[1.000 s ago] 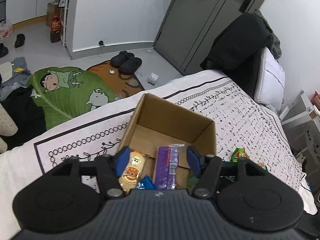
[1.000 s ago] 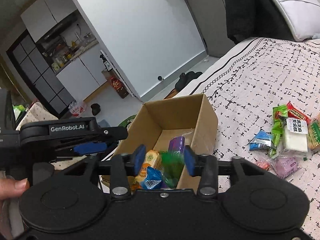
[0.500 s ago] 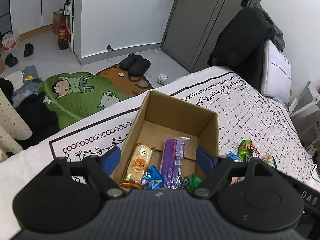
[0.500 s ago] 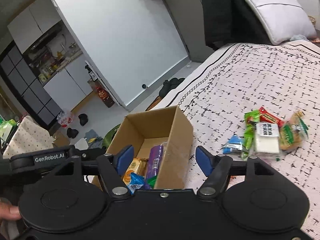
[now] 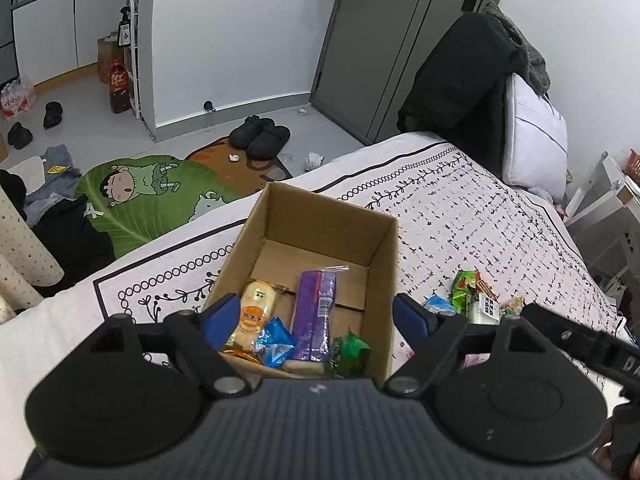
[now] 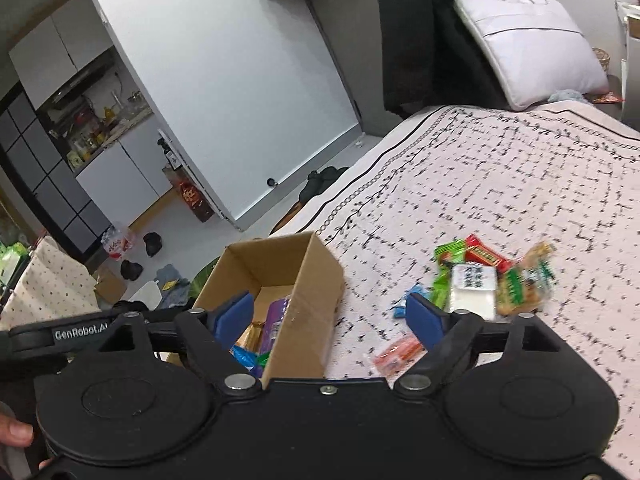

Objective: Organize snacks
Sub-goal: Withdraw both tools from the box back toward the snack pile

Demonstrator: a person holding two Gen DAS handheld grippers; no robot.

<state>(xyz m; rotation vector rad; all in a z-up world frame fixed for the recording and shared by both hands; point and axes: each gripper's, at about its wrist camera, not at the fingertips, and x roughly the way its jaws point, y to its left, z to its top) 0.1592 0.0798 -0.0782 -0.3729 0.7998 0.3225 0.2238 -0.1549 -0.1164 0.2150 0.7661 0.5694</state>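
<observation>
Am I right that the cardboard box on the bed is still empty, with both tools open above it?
Not quite: the cardboard box already holds snacks, including a purple packet, as the left wrist view shows. Both the left tool and right tool are open.

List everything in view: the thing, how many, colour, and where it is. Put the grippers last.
cardboard box: 1, brown, open, on the bed
purple pack: 1, purple, lying in the box
rice cracker pack: 1, cream and orange, in the box, left of the purple pack
blue packet: 1, blue, in the box
green packet: 1, green, in the box's near right corner
loose snack pile: several, green, red, white, on the bedspread right of the box
orange packet: 1, orange, on the bedspread
bedspread: 1, white with black print
pillow: 1, white, at the bed's far end
slippers: 1 pair, black, on the floor
left gripper: 1, black with blue pads, open
right gripper: 1, black with blue pads, open
</observation>
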